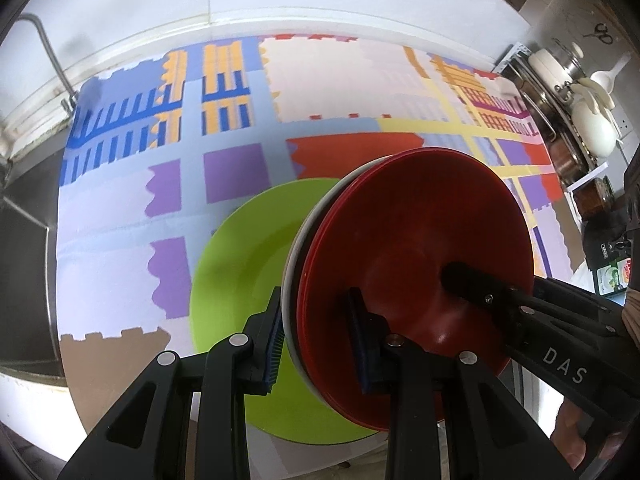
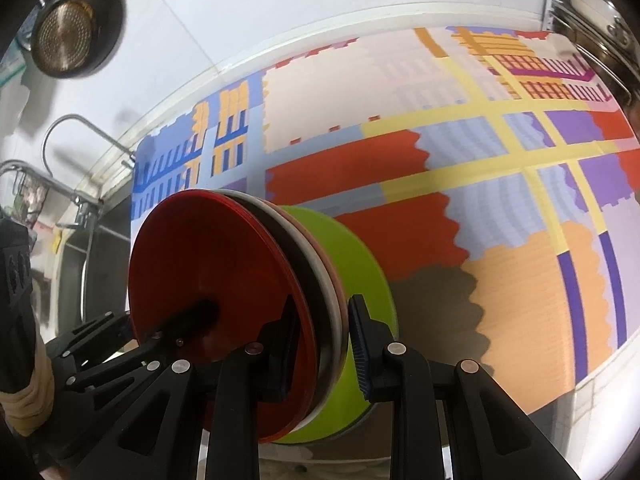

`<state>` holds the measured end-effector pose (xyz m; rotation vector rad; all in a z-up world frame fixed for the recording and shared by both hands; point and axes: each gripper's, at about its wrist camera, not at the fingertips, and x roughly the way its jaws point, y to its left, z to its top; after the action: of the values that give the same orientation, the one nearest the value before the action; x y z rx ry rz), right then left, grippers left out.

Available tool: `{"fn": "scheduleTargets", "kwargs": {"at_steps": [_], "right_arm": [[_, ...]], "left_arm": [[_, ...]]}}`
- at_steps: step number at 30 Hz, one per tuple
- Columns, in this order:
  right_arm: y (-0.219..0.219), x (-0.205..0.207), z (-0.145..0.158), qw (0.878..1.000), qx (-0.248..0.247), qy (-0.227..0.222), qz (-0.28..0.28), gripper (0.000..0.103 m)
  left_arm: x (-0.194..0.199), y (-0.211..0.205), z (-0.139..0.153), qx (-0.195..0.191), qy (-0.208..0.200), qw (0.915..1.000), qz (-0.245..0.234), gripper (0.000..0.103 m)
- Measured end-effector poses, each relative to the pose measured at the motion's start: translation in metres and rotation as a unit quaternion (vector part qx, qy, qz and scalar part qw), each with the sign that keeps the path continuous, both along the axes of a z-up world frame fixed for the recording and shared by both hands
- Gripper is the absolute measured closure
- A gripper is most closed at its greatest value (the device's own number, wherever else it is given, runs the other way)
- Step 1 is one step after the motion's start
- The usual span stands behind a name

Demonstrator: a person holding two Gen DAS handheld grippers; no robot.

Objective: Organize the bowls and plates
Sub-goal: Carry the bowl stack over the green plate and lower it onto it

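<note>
A stack of plates, red (image 1: 420, 248) on top with a white one (image 1: 290, 276) under it, is held tilted on edge over a lime green plate (image 1: 240, 264) lying on the patterned mat. My left gripper (image 1: 320, 340) is shut on the stack's near rim. My right gripper (image 2: 320, 344) is shut on the opposite rim of the same stack (image 2: 208, 256); the green plate (image 2: 356, 256) shows behind it. The right gripper's finger (image 1: 480, 284) reaches across the red plate's face in the left wrist view.
The colourful patterned mat (image 1: 340, 92) covers the counter. A steel sink (image 1: 24, 240) and tap (image 2: 80, 160) lie to the left. A rack with pots and white ware (image 1: 580, 92) stands at the right. A pan (image 2: 72, 32) hangs on the tiled wall.
</note>
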<state>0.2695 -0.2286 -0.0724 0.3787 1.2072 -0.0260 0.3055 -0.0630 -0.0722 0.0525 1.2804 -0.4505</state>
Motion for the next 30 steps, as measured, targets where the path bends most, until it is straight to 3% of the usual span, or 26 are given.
{"fn": "scheduleTargets", "kwargs": {"at_steps": [22,30], "right_arm": [[0.022,0.012,-0.035,0.998,0.022,0.053,0.020,0.077],[0.021,0.013,-0.041,0.998,0.026,0.062,0.020,0.077]], "left_arm": [[0.002,0.017,-0.033,0.016,0.043,0.9988,0.019,0.074],[0.003,0.020,-0.036,-0.002,0.046,0.9989,0.011,0.072]]}}
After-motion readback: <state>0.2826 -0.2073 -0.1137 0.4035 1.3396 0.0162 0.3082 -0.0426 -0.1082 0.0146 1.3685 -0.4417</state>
